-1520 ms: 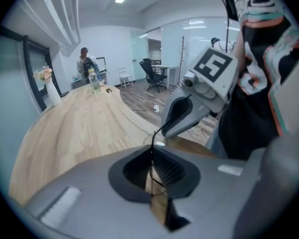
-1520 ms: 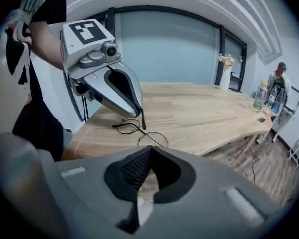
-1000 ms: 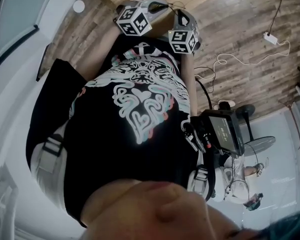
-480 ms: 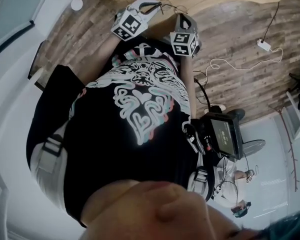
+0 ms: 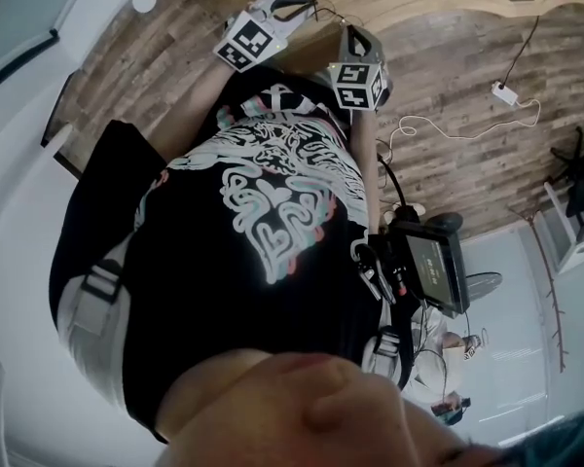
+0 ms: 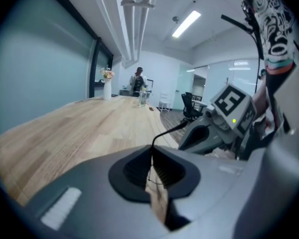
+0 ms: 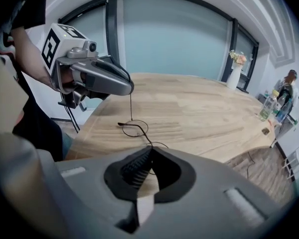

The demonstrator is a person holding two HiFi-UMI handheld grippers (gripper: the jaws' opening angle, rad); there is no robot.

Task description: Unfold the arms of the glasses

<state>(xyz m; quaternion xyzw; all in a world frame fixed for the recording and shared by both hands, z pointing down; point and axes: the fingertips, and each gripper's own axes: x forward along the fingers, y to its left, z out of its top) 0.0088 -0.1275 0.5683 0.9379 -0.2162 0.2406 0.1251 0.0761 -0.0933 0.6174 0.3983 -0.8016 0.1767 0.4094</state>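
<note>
Thin black wire-frame glasses [image 7: 135, 128] with round lenses hang just above the near corner of the wooden table [image 7: 204, 108]. My left gripper [image 7: 131, 89] is shut on the tip of one arm, which runs straight down to the frame. My right gripper [image 7: 150, 152] is shut on the other end of the glasses, near the second lens. In the left gripper view its own jaws [image 6: 151, 151] pinch the wire arm [image 6: 165, 132], which leads toward the right gripper [image 6: 187, 138]. The head view shows both grippers side by side at the top, left [image 5: 290, 8] and right [image 5: 355, 39], over the table edge.
A white vase with flowers [image 7: 235, 73] and bottles [image 7: 265, 111] stand far down the table, where a person [image 7: 287, 86] is. Office chairs [image 6: 189, 103] stand beyond the table end. A power strip with cable [image 5: 503, 92] lies on the wood floor. Glass walls enclose the room.
The left gripper has shifted a little up and to the left, away from the right one. The head camera has drifted, so the floor and table edge sit differently.
</note>
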